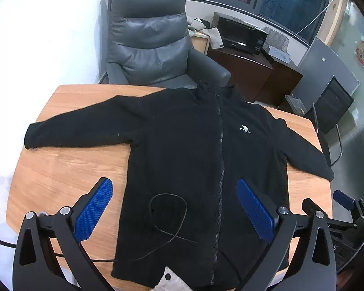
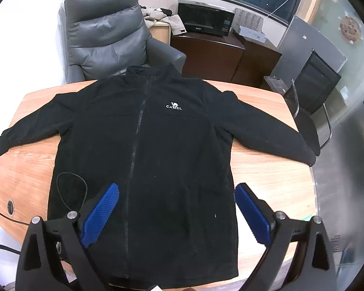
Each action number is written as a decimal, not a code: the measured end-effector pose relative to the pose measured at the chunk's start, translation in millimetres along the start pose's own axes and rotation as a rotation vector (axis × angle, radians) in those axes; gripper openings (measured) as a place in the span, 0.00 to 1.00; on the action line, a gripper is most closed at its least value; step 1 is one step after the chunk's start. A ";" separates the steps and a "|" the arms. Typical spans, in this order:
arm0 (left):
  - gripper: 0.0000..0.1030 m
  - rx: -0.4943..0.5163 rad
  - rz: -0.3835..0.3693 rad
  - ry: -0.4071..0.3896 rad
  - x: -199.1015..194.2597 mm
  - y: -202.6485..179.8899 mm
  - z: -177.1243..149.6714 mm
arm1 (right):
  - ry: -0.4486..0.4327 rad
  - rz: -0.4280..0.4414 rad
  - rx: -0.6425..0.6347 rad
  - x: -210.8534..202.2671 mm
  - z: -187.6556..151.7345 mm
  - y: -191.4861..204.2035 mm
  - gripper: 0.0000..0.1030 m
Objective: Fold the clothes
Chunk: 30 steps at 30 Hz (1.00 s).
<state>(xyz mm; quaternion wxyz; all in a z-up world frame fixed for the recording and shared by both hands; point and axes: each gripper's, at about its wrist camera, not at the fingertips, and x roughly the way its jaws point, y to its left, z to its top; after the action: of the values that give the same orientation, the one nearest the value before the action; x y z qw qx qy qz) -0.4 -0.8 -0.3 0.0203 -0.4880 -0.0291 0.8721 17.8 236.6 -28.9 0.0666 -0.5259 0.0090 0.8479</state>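
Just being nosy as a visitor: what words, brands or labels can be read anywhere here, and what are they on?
"CAMEL", white, under a small camel logo, on the chest of the black fleece jacket.
Small pale brand mark on the black microwave: too small to read.
Nothing else legible.

A black zip-up jacket [image 1: 201, 160] lies flat, front up, sleeves spread, on a wooden table [image 1: 60, 169]. The left gripper [image 1: 174, 203] hovers above its hem, blue-padded fingers [image 1: 94, 208] wide apart.

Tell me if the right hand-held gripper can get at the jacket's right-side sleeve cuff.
Probably yes. The right hand-held gripper hangs open above the jacket; the cuff lies unobstructed at the table edge.
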 end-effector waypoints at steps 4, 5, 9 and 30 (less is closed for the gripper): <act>1.00 0.019 -0.006 -0.002 2.8 5.6 1.5 | -0.005 -0.011 -0.004 -3.6 2.9 5.9 0.96; 1.00 0.023 -0.008 -0.003 3.5 7.0 1.9 | -0.007 -0.014 -0.004 -4.5 3.7 7.4 0.96; 1.00 0.042 -0.015 -0.005 6.2 12.5 3.4 | -0.012 -0.026 -0.008 -8.2 6.6 13.3 0.96; 1.00 0.047 -0.032 -0.001 17.9 45.7 6.9 | -0.020 -0.112 -0.043 -19.8 30.5 52.7 0.96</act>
<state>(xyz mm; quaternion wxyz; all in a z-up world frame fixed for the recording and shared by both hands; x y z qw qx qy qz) -15.9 -45.5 -15.2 0.0457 -0.4862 -0.0163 0.8725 -7.1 184.9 -0.5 0.1029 -0.5182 -0.0394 0.8481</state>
